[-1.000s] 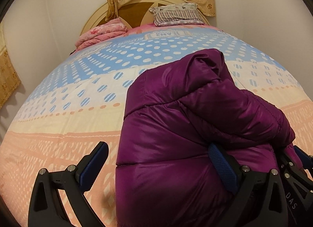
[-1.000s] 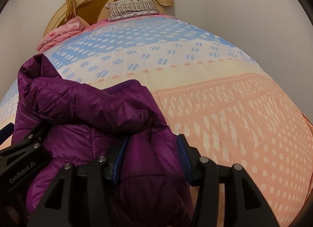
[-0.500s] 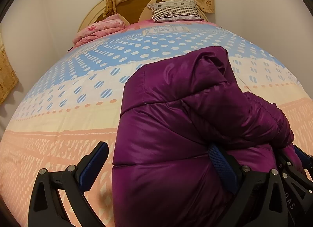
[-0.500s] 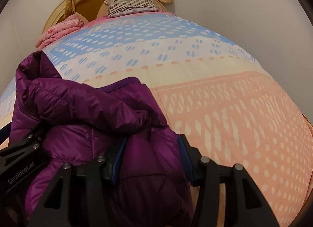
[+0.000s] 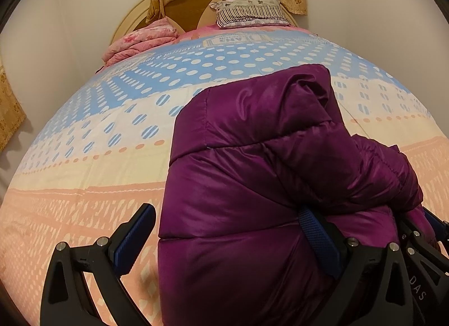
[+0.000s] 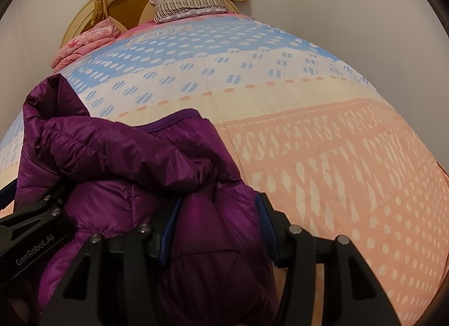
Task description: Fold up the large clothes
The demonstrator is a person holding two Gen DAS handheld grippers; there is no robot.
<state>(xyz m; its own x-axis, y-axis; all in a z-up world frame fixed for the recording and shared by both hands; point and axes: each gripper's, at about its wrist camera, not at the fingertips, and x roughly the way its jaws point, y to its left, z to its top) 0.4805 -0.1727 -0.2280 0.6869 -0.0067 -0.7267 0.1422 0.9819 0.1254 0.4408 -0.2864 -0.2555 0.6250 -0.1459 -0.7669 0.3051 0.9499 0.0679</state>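
Purple puffer jacket [image 5: 252, 185] on bed [image 5: 84, 157] judged light, soft, slippery, best taken at hems: right gripper [image 6: 216, 227] clamps a bunched fold, left gripper [image 5: 227, 236] wide open astride its edge.

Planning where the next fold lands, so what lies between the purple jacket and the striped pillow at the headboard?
Only bare bedspread; the right wrist view shows nothing resting between the purple jacket and the striped pillow.

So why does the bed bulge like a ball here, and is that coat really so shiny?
Left wrist view: the fisheye lens bows the flat bed and darkens the corners; soft sheen on the purple coat comes from room light. Right wrist view: same bulge, everything sharp, no motion blur; the coat shows duller creases.
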